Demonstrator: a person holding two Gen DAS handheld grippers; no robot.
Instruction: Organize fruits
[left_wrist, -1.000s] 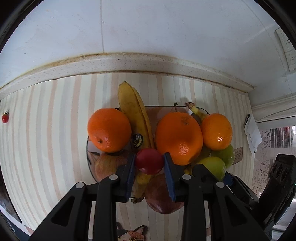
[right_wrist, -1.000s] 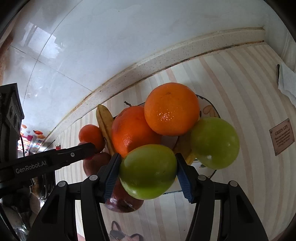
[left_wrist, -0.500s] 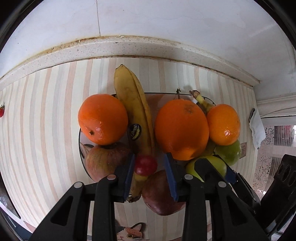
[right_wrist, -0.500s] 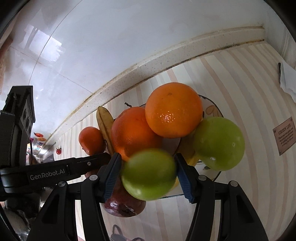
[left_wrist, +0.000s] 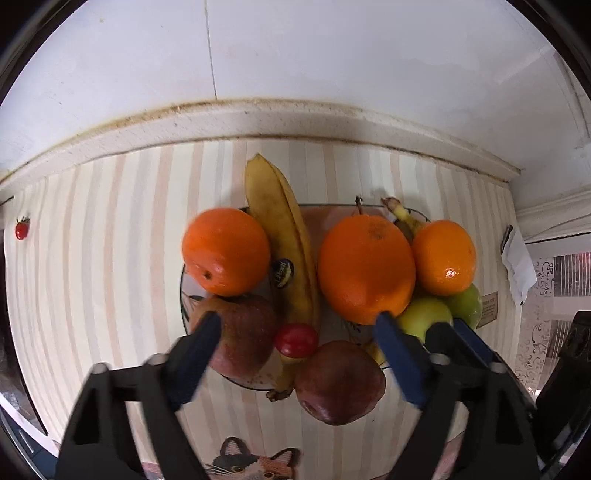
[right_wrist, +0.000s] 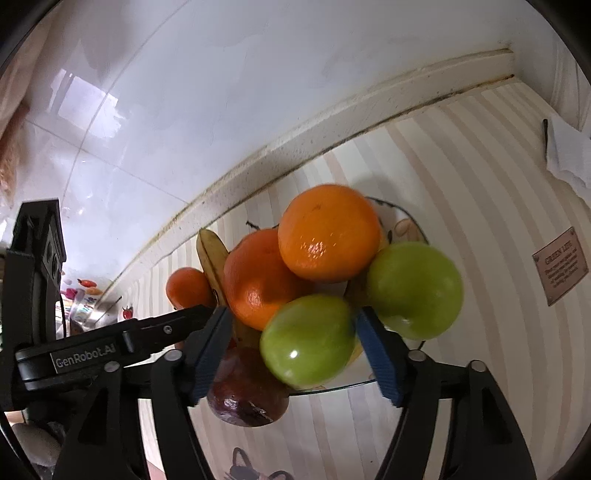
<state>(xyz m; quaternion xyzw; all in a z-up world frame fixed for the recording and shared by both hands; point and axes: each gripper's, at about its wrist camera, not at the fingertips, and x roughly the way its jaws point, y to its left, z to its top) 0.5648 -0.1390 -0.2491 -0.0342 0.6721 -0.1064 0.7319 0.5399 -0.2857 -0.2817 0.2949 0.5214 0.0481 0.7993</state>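
Left gripper (left_wrist: 297, 328) is wide open now; half a second ago its blue pads sat close on either side of the small red round fruit (left_wrist: 296, 340), which now rests on the glass plate (left_wrist: 184, 314) between the two dark red apples, against the yellow banana (left_wrist: 284, 240). I see my right gripper (right_wrist: 293, 325) opened up too, its pads standing off the shiny green apple (right_wrist: 308, 345), which lies at the plate's front edge below the oranges.
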